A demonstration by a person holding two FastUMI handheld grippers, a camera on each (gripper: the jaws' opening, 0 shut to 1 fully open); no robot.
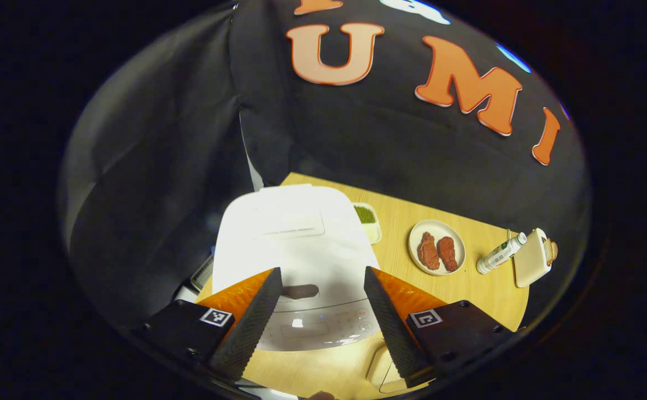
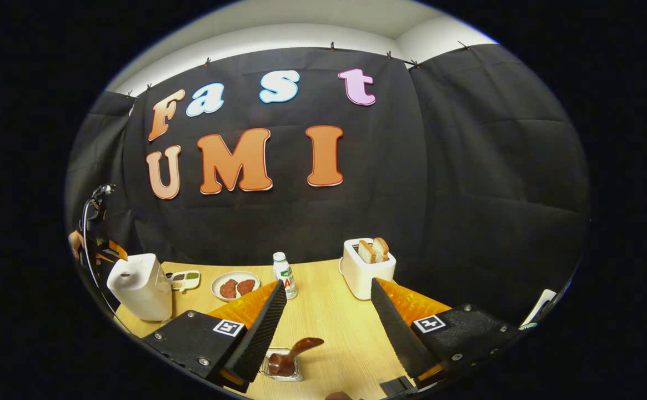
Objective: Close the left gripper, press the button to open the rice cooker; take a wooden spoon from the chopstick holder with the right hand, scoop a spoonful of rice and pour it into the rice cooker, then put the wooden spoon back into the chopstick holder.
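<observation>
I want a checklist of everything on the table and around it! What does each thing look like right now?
Surface: wooden table, light, things spread out on it.
Job's things: white rice cooker, lid shut; wooden spoon standing in the chopstick holder.
Clutter: plate with two pieces of meat; small bottle lying on its side in the left gripper view; toaster with bread; small dish of green and brown bits.
Grippers: left gripper open, above the cooker's front; right gripper open, holding nothing, above the spoon.
Cables: a thin dark cable at the table's left edge.
Surroundings: black cloth wall, pale ceiling above.
</observation>
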